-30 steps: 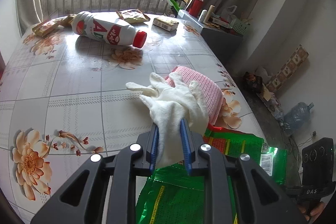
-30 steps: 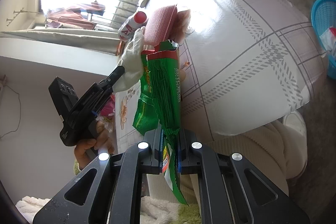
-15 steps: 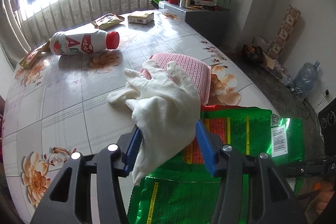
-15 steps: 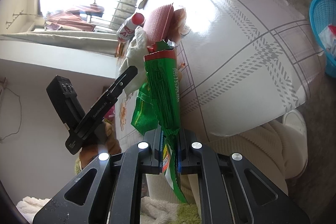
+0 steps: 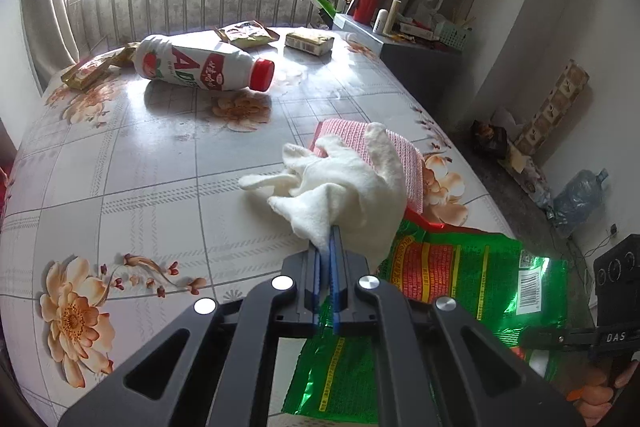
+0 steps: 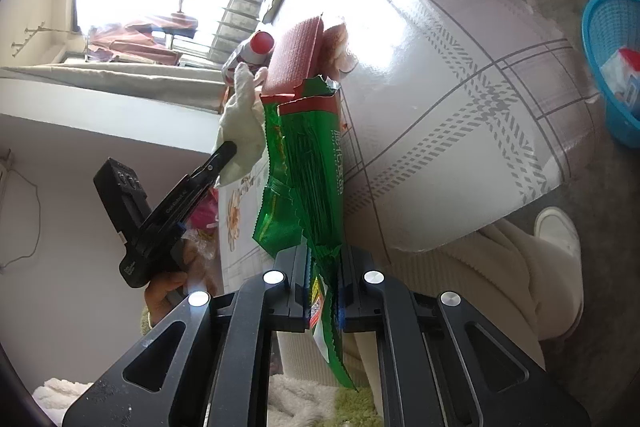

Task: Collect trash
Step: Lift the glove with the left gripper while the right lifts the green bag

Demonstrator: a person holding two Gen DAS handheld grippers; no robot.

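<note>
A white cloth glove (image 5: 352,187) lies crumpled over a pink knitted cloth (image 5: 400,151) on the floral table (image 5: 140,167). My left gripper (image 5: 330,233) is shut on the glove's near edge, its blue pads pressed together on the fabric. A green foil snack bag (image 5: 460,267) hangs at the table's near right edge, with its open mouth toward the glove. In the right wrist view my right gripper (image 6: 324,255) is shut on the bag's (image 6: 316,163) bottom end, and the left gripper (image 6: 228,151) grips the glove (image 6: 244,123) beside the bag's mouth.
A white bottle with a red cap (image 5: 200,67) lies on its side at the back of the table. Wrappers (image 5: 248,33) and a small packet (image 5: 308,42) sit behind it. A blue basket (image 6: 616,55) stands on the floor past the table's edge.
The left jaws spread wide around the glove half a second ago and have since shut on its near edge. The right gripper and the green bag stayed put.
</note>
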